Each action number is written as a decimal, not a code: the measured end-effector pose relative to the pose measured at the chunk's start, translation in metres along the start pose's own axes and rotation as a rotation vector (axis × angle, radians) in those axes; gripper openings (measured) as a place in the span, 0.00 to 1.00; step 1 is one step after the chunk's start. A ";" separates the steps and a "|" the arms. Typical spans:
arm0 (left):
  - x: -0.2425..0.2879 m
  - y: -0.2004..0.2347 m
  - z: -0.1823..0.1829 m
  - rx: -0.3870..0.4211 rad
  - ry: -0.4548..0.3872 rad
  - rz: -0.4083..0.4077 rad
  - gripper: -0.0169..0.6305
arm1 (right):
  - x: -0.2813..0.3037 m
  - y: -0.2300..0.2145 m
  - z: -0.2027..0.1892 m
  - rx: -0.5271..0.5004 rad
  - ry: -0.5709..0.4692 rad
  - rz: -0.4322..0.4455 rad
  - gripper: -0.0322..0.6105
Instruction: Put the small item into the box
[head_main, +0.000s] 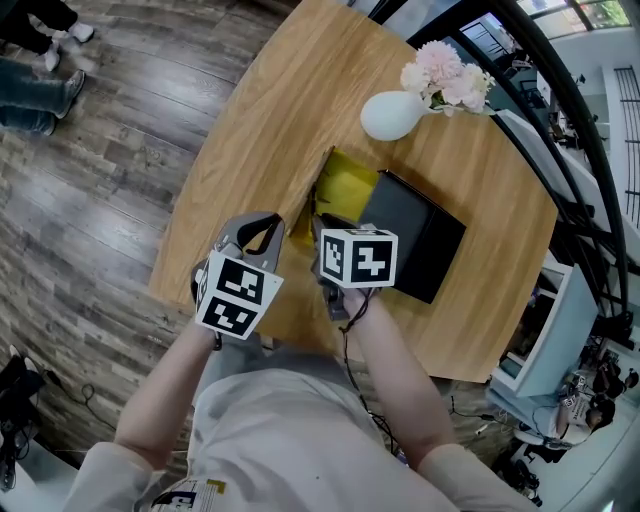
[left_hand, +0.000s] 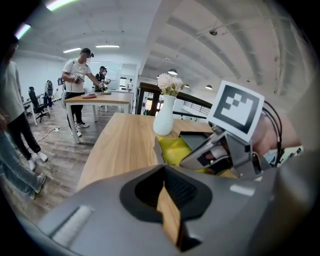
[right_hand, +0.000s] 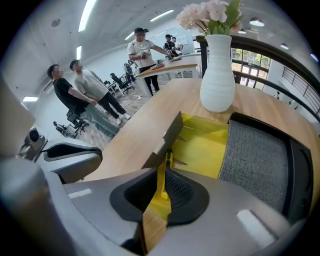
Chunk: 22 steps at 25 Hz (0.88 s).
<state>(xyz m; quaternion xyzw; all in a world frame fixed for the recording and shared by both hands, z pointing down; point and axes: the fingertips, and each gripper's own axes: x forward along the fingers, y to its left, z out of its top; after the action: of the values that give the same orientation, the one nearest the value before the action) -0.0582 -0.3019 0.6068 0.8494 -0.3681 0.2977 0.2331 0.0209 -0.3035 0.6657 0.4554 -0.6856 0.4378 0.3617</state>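
Apparently the small item (right_hand: 163, 186) is the thin yellow strip pinched in the right gripper (right_hand: 166, 171). Jaws are pressed together on its flat faces and its far tip pokes out past them. The sliver is too narrow to name for certain.

Handling, judged:
- Light, thin, fairly stiff, smooth-sided.
- A hold across the flats is the sensible one; held edge-on it would likely pivot or slip out.
- With so little weight it should drop cleanly once the jaws part, though it may land on edge or skid on the lining.

Position: the item is at the near left corner of the box (right_hand: 171, 131), just short of its grey-brown wall and not yet over the yellow floor. The box is open, with yellow lining showing to the far right of that wall. A dark lid (right_hand: 257, 160), grey fabric inside, lies just right of the box, touching it.

Left gripper (left_hand: 164, 184): jaws together, only a slit with table wood showing through, nothing held. It sits just left of the right gripper, by the table's near edge.

A white vase (head_main: 392, 114) with pink flowers is beyond the box, on the far side of the table (head_main: 250, 130). People are in the room behind, well apart
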 end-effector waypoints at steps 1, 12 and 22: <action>-0.002 0.000 -0.001 -0.001 -0.001 0.002 0.03 | 0.000 0.000 -0.001 0.003 0.000 0.000 0.10; -0.030 0.000 0.012 0.037 -0.038 0.030 0.03 | -0.032 -0.006 0.003 0.039 -0.103 -0.019 0.10; -0.075 -0.029 0.069 0.091 -0.163 0.043 0.03 | -0.127 0.002 0.038 0.028 -0.332 0.012 0.05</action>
<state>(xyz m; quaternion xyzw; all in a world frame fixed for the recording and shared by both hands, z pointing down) -0.0545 -0.2899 0.5017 0.8725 -0.3899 0.2490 0.1571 0.0567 -0.2991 0.5387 0.5224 -0.7326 0.3682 0.2343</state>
